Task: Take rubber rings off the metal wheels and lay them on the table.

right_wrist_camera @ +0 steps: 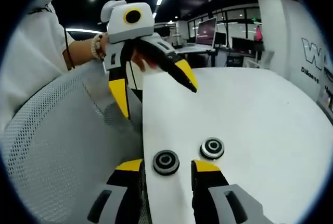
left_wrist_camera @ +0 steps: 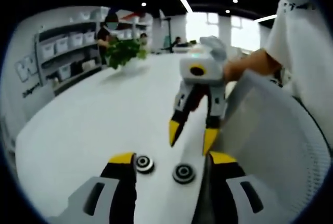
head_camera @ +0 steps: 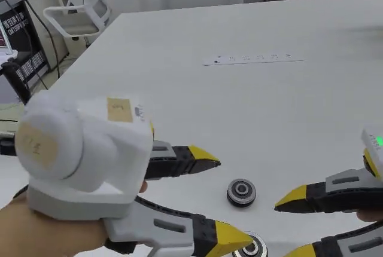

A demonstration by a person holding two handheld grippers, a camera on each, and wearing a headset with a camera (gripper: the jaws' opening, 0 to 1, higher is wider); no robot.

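Right now both wheels lie flat on the bench (head_camera: 239,101), axles upright, in the gap between my two claws, which face each other across them. The left claw (head_camera: 222,200) comes in from the left of the head view and the right claw (head_camera: 287,228) from the right. Both stand with jaws apart and hold nothing. The far wheel (head_camera: 241,192) sits out on the open bench. The near wheel (head_camera: 254,248) lies close to the bench edge, just beside the left claw's lower tip. In the right gripper view the near wheel sits dead between that claw's own tips, with the far one off to the right of them. In the left gripper view both wheels lie just ahead of the tips and inside their spread. The dark ring (right_wrist_camera: 156,162) looks to be on each wheel, so I judge no ring is off yet. Since the wheels lie flat, a ring would have to be pinched at its outer edge. I reckon the right claw is best lined up for the near wheel, and the left could then pin the hub.
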